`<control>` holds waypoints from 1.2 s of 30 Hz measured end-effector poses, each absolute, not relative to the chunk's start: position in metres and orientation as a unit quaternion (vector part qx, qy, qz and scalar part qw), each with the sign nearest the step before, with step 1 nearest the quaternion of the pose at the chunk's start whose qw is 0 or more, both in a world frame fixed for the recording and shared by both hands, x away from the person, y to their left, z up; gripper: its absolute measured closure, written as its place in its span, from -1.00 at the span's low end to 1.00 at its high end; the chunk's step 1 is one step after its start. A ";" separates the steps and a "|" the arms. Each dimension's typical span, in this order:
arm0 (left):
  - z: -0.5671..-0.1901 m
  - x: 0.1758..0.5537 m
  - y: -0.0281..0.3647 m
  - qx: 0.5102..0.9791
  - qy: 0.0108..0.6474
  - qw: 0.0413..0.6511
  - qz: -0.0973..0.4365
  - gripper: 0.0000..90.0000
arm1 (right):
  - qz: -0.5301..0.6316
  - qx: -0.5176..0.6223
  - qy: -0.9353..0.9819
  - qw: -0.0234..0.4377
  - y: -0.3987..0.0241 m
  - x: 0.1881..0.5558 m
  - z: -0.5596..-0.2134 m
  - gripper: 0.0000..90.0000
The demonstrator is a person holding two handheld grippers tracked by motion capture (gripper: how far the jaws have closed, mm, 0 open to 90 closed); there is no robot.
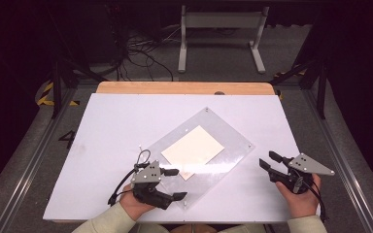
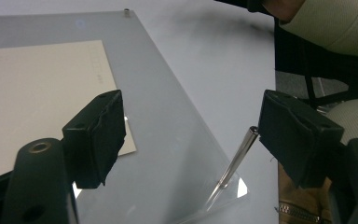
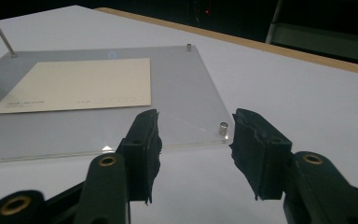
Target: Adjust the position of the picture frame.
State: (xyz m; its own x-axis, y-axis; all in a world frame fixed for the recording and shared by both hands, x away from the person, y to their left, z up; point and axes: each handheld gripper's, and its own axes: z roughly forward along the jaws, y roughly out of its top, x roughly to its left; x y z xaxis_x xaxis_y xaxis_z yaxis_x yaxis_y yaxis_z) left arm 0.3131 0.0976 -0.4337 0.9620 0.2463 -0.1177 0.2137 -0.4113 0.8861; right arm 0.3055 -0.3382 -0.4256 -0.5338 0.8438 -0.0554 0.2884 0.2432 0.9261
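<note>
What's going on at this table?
A person works on a clear acrylic plate with a cream card under it, lying on the white table. The left gripper, jaws open, is at a thin metal pin at the plate's near corner. The right gripper waits open beside the plate, holding nothing.

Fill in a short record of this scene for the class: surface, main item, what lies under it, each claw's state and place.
surface: white table
main item: clear acrylic plate, lying flat, turned at an angle
under it: cream card
pin: thin metal pin leaning at the plate's near corner
left claw: open, at the plate's near corner, jaws either side of the pin
right claw: open, beside the plate's right edge, holding nothing
</note>
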 end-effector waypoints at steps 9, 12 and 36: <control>-0.447 0.311 0.082 0.869 0.126 0.479 -0.010 -0.30 | 0.478 0.388 0.734 0.288 -0.338 0.307 -0.427 0.11; -0.450 0.312 0.080 0.873 0.125 0.471 -0.014 -0.10 | 0.478 0.388 0.734 0.286 -0.338 0.306 -0.427 0.11; -0.427 0.301 0.115 0.864 0.151 0.480 0.014 0.89 | 0.483 0.377 0.739 0.280 -0.331 0.316 -0.427 0.10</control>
State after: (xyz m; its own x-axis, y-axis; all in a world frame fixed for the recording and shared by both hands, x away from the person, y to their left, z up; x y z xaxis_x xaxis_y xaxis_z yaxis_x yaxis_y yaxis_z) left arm 0.3007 0.1153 -0.4268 0.9539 0.2744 -0.1213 0.2480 -0.4937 0.8335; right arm 0.3161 -0.3313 -0.4269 -0.5583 0.8281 -0.0495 0.2870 0.2488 0.9251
